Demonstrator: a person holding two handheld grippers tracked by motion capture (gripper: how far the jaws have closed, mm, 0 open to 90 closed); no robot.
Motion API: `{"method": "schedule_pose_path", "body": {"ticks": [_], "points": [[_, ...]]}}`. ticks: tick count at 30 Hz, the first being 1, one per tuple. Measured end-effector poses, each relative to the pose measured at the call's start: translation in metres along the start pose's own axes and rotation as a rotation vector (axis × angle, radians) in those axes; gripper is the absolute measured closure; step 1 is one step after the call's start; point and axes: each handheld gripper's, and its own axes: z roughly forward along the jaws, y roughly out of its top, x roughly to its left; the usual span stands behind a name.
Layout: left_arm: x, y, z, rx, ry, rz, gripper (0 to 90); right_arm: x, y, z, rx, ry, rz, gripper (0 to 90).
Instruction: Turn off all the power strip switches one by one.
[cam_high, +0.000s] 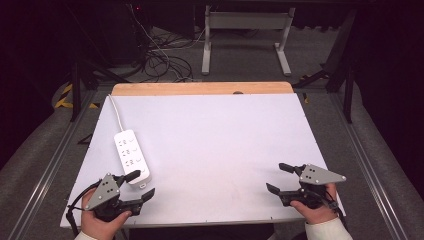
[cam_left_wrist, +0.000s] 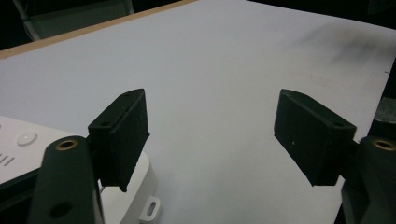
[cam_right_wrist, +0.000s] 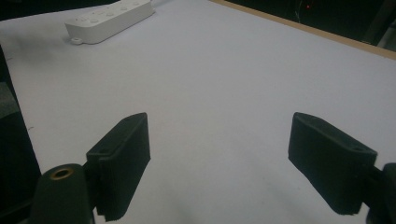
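Looking down: left gripper (cam_high: 134, 186) spread wide, power strip (cam_high: 132, 155) touching or just beyond its far jaw; right gripper (cam_high: 282, 178) wide, well apart, holding nothing.

Left gripper view: strip (cam_left_wrist: 14, 149) beside left jaw, ungrasped.

Right gripper view: strip (cam_right_wrist: 109, 19) far ahead-left. Apparently nothing begun.

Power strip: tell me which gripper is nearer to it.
Left. The left gripper sits right at the near end of the power strip, one jaw over its corner. The right gripper is far across the table, near its right front edge, both open.
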Motion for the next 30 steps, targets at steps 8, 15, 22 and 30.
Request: {"method": "schedule_pose_path", "body": {"ticks": [8, 15, 22, 30], "points": [[-0.001, 0.004, -0.002, 0.022, 0.001, 0.034, 32.0, 0.001, -0.001, 0.002, 0.004, -0.002, -0.005, 23.3], [0.0, 0.007, -0.005, 0.025, -0.006, 0.025, 38.5, 0.002, -0.002, 0.003, 0.01, -0.004, -0.006, 23.7], [0.004, 0.017, -0.009, 0.043, -0.01, 0.014, 54.5, 0.002, -0.002, 0.004, 0.017, -0.003, -0.006, 24.0], [0.015, 0.028, -0.008, 0.083, -0.034, -0.02, 79.4, 0.002, -0.003, 0.006, 0.019, -0.001, -0.004, 24.3]]}}
